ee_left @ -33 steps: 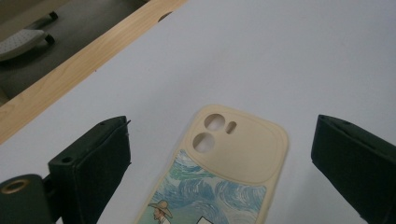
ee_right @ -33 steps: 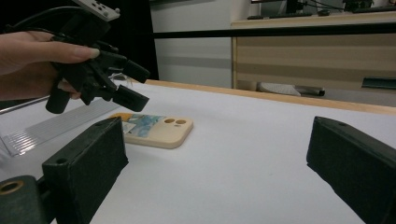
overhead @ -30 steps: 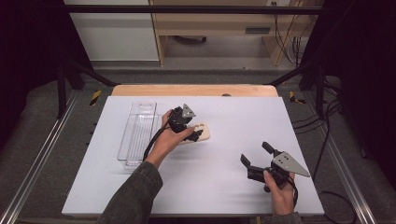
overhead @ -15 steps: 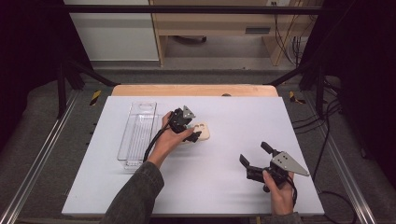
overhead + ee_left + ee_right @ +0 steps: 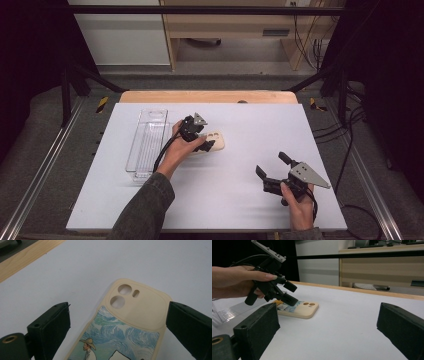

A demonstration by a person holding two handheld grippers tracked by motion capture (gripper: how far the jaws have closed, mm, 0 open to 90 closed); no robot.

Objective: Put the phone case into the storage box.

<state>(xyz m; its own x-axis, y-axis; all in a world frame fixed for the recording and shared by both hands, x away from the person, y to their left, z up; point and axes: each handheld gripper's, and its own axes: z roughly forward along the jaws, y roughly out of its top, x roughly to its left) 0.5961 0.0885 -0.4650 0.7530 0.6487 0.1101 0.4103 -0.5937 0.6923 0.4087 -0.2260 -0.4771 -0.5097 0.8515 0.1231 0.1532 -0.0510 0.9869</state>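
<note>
Tongs in your left hand (image 5: 204,141) stand released astride the cream phone case (image 5: 216,141), flat on the white bench (image 5: 240,210) beside the clear tray (image 5: 146,142). Your left gripper view adds its painted back: swirled sky, hatted figure. Your right tongs (image 5: 270,166) hang released, well apart.

I log a cream phone case (image 5: 135,322) printed with blue-green swirls and a straw-hatted figure, on the white table (image 5: 240,200), black jaws beside it.
</note>
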